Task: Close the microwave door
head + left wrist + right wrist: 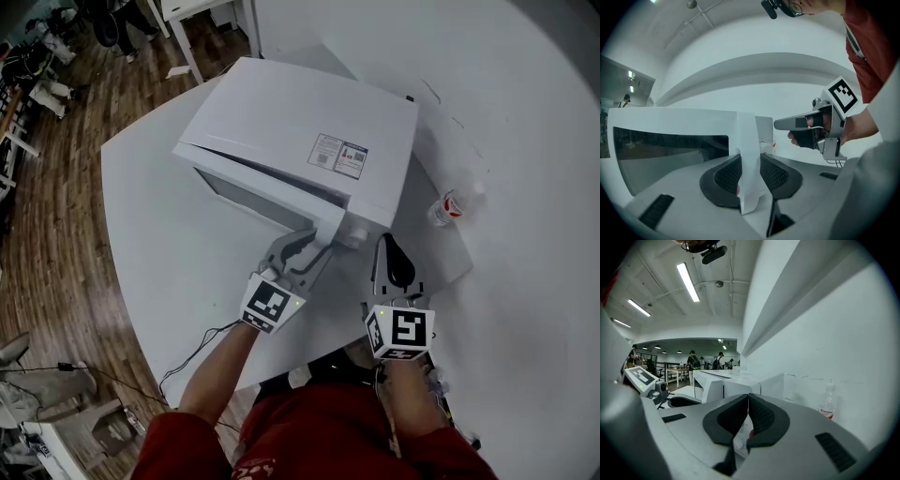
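The boxy white microwave oven (309, 117) sits toward the far edge of the curved white desk (159, 244), close to the white wall (525, 141). Its white door with the dark window (248, 192) stands ajar, the free edge swung out toward the desk's near edge. The left gripper (314, 242) is clenched on that free edge, pads pressing the panel from both sides. To do this well, I judge the push should follow the door's arc about the hinge at its far end. The grip should loosen before the edge meets the body, so the inner jaw is not pinched, and a flat press on the door face can then seat the latch. The right gripper (389, 246) hovers just beside the oven's near right corner, jaws pressed together on nothing; it could steady the casing if the oven slides. A clear plastic water bottle with a red label (448, 207) stands by the wall to the oven's right, outside the door's sweep. A thin black cable (192, 352) trails over the desk's near edge. Nothing visible blocks the gap.
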Demonstrator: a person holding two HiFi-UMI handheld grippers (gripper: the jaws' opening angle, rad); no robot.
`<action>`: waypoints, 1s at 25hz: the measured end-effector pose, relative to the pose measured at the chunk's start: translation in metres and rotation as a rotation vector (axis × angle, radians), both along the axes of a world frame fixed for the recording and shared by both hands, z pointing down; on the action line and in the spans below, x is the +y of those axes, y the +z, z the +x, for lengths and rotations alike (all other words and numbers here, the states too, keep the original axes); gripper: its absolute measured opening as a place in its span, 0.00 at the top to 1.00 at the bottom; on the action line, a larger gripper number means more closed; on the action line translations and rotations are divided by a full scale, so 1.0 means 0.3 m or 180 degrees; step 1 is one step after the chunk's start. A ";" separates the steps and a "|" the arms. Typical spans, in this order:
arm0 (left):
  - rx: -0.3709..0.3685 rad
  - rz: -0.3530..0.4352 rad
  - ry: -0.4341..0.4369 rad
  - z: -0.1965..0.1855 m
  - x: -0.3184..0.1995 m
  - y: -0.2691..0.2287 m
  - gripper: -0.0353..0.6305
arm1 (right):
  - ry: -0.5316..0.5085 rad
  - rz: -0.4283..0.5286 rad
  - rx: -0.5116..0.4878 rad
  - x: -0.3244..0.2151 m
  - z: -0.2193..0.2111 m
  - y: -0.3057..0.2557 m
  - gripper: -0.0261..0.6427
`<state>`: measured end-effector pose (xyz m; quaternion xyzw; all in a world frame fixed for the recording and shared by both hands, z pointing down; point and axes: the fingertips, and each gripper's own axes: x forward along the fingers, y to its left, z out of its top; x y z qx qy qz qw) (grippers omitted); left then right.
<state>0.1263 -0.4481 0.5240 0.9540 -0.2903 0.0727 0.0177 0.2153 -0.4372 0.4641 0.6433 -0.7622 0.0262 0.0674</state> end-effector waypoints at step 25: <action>0.0054 0.0010 -0.0018 0.050 -0.075 0.001 0.74 | 0.0126 0.0010 -0.0009 0.004 0.044 -0.003 0.93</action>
